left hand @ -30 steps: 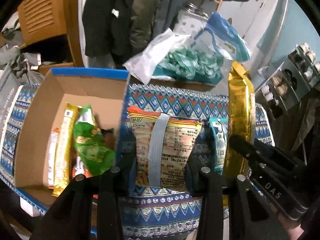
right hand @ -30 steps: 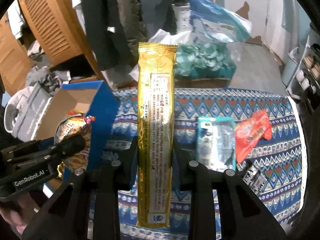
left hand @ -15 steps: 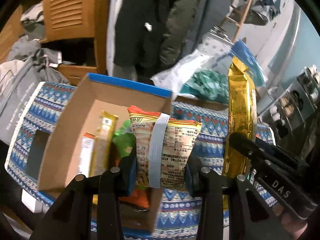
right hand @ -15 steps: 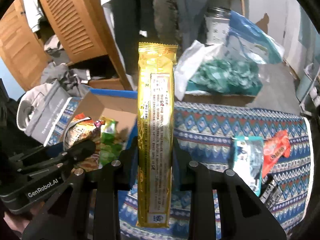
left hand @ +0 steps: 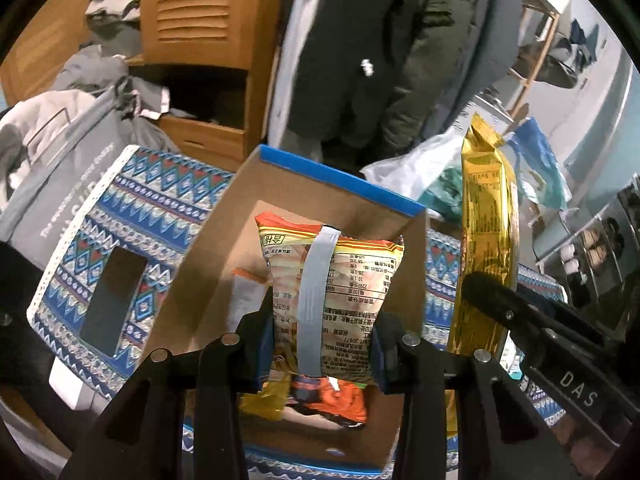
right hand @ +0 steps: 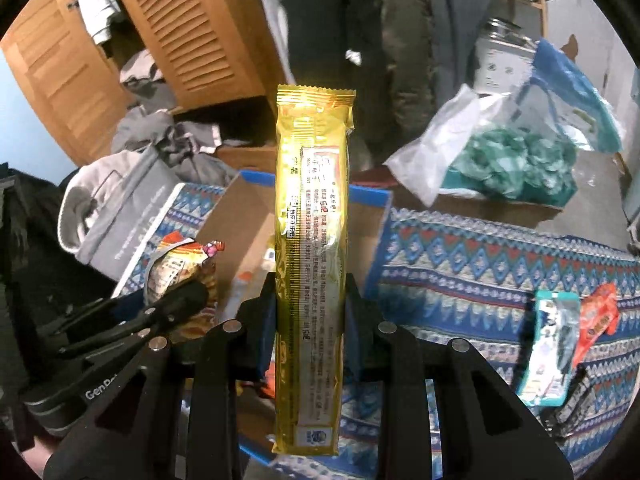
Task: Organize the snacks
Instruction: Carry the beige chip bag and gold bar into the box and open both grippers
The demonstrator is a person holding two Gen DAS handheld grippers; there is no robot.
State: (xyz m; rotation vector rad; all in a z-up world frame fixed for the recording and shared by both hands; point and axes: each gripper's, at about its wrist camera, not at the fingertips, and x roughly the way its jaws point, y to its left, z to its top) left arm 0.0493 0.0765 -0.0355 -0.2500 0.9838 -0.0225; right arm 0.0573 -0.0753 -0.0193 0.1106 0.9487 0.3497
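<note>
We hold two items. Left gripper (left hand: 322, 334): jaws clenched on orange snack bag (left hand: 332, 280), over the cardboard box (left hand: 208, 272). Right gripper (right hand: 310, 326): jaws clenched on upright gold packet (right hand: 314, 240), at the box's right wall.

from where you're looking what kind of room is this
Probably a lived-in bedroom or storage room at home, not a shop: coats hang by a louvred wooden wardrobe, loose clothes are piled up, and a patterned cloth covers the work surface.
</note>
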